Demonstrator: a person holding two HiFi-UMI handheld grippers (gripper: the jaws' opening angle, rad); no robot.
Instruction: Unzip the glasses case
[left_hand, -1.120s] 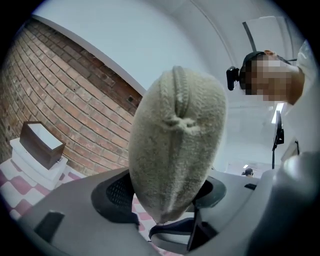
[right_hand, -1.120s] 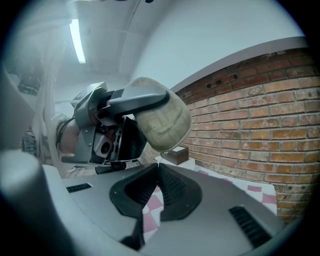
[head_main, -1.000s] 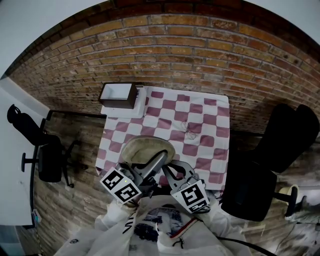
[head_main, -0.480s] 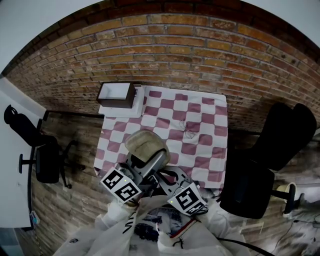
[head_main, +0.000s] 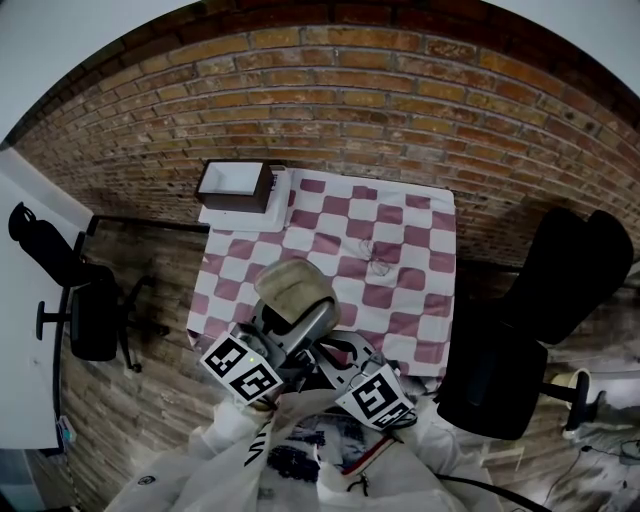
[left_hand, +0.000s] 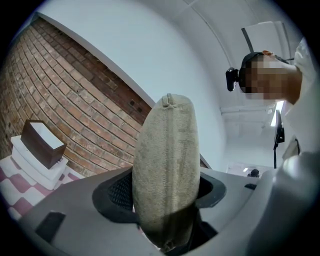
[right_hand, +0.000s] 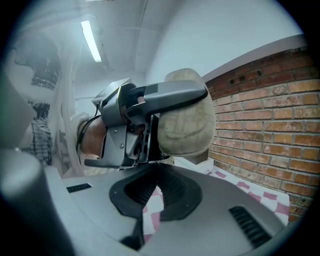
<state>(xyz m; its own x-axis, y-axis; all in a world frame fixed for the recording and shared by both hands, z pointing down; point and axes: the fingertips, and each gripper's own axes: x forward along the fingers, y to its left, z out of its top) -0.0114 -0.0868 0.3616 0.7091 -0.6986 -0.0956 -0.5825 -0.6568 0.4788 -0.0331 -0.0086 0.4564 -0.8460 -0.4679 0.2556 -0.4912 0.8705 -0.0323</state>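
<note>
Glasses case stands clamped in the left gripper — the right gripper, pinched closed, sits just beside it.

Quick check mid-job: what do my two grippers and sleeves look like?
The left gripper and right gripper are grey, with dark ribbed pads. Each carries a cube with black-and-white square markers. The sleeves are white.

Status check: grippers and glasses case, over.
Left gripper shut on glasses case, held off checked cloth. Right gripper shut, tips close beneath the case; zipper-pull grip not confirmed. No obstruction seen.
</note>
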